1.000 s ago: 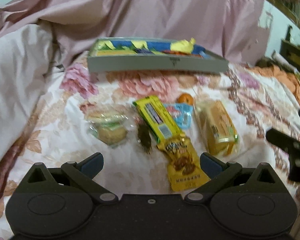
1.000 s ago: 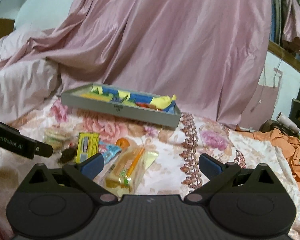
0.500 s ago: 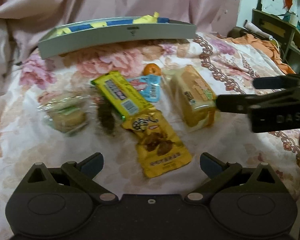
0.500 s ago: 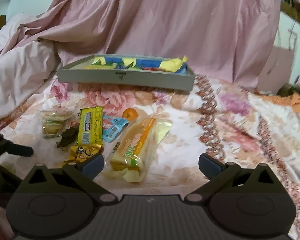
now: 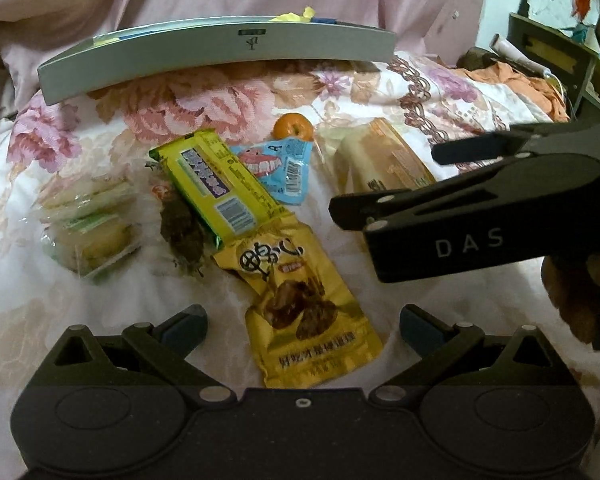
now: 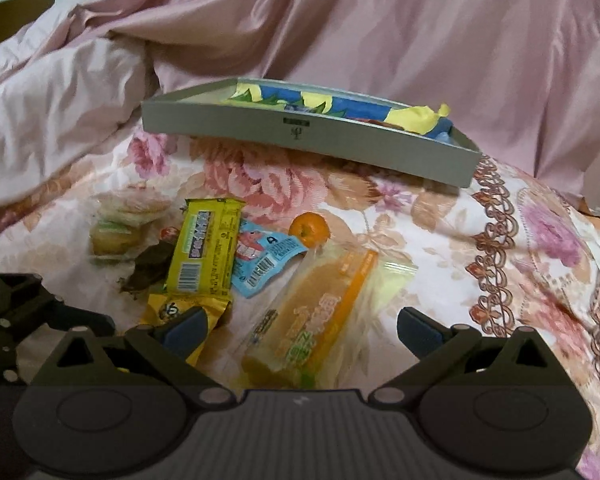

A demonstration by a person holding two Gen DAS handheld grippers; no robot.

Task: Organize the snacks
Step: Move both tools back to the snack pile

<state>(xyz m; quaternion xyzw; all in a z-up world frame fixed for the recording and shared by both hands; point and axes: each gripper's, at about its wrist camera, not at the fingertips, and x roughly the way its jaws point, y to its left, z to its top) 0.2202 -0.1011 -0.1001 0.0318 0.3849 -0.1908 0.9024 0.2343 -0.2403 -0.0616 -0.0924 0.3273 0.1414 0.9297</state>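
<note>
Snacks lie on a floral bedspread: a gold pouch, a yellow bar, a blue packet, a small orange, a clear cookie pack, a dark wrapped piece and a long cake pack. A grey tray with snacks in it stands behind. My left gripper is open and empty, its fingers either side of the gold pouch. My right gripper is open and empty over the cake pack; it also shows in the left wrist view.
Pink drapery hangs behind the tray and a pale pink quilt is bunched at the left. Orange cloth and dark furniture sit off the bed at the right.
Both grippers have moved closer to the snacks. The right gripper has come in over the cake pack and now fills the right of the left wrist view. Both stay open.
</note>
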